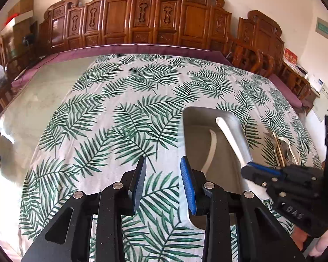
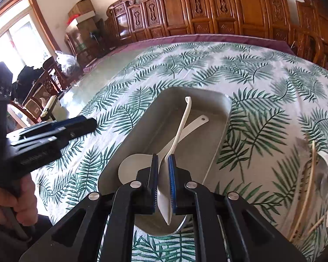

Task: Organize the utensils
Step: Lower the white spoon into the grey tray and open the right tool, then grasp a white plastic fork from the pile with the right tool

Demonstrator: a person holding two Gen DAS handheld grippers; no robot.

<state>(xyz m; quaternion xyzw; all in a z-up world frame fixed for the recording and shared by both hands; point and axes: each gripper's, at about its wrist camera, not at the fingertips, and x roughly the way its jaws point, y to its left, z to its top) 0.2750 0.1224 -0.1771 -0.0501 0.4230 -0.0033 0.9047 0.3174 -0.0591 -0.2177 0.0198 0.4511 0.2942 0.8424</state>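
Observation:
A metal tray (image 2: 207,144) lies on the leaf-print cloth, and a white rice paddle (image 2: 129,166) rests flat in it. My right gripper (image 2: 164,157) is shut on the bowl end of a white spoon (image 2: 181,126), whose handle slants up over the tray. The left wrist view shows the same gripper (image 1: 249,168) holding that spoon (image 1: 231,139) above the tray (image 1: 196,135). My left gripper (image 1: 163,161) hovers over the cloth at the tray's left edge, open, with nothing between its pads. From the right wrist it appears at the left (image 2: 76,124).
A clear container (image 2: 317,174) with chopsticks and white utensils stands right of the tray, also seen as the container (image 1: 284,150) in the left wrist view. Carved wooden chairs (image 1: 142,21) line the far table edge. A hand (image 2: 21,200) grips the left tool.

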